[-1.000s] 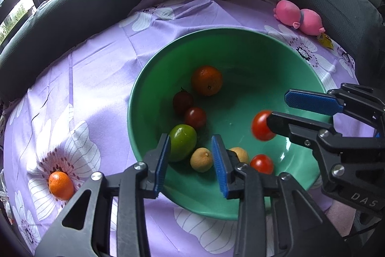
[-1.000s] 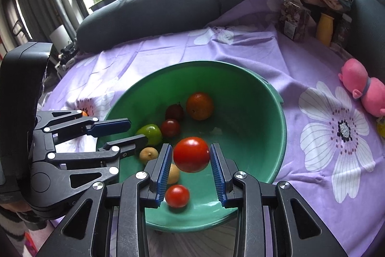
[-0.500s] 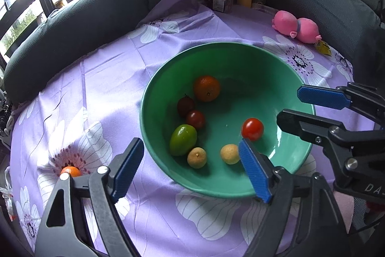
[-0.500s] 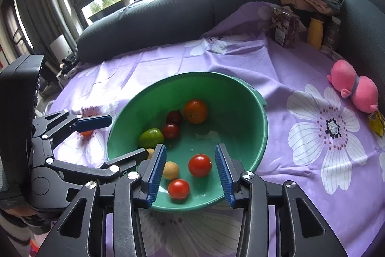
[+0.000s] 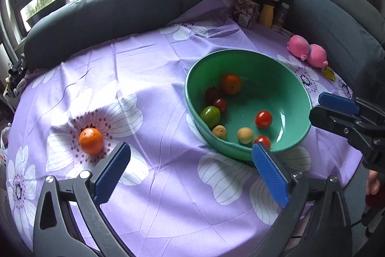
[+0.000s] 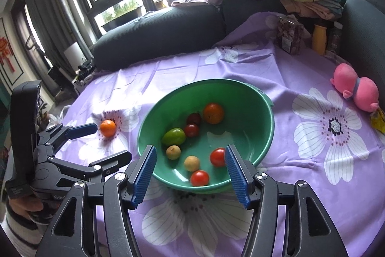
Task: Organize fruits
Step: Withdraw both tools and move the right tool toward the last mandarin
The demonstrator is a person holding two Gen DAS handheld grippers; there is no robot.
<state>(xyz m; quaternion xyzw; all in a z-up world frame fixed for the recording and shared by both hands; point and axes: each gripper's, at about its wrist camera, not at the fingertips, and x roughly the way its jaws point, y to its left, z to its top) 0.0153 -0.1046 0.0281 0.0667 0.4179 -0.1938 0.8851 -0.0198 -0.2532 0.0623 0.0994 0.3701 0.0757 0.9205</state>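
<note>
Both tongs backed off bowl point(image 5: 298, 93), tomato point(image 6: 217, 157) dropped in. Left tongs point(image 5: 190, 172) spread wide, empty, swinging toward lone orange point(image 5: 91, 141) on bench point(image 5: 156, 78) beside bowl. Right tongs point(image 6: 190, 169) apart, empty, parked over near rim. Other fruit sits inside, so orange probably next.

The left tongs point(image 5: 190, 168) stood wide open, their blue pads point(image 5: 269, 171) splayed far apart and holding nothing. The right tongs point(image 6: 190, 171) were open as well, blue pads point(image 6: 237, 176) spread and empty. In the right wrist view the left tongs showed at the lower left, gripped by the person's left hand point(image 6: 26, 205) in a striped sleeve. The right tongs' tips reached in from the right edge of the left wrist view.
</note>
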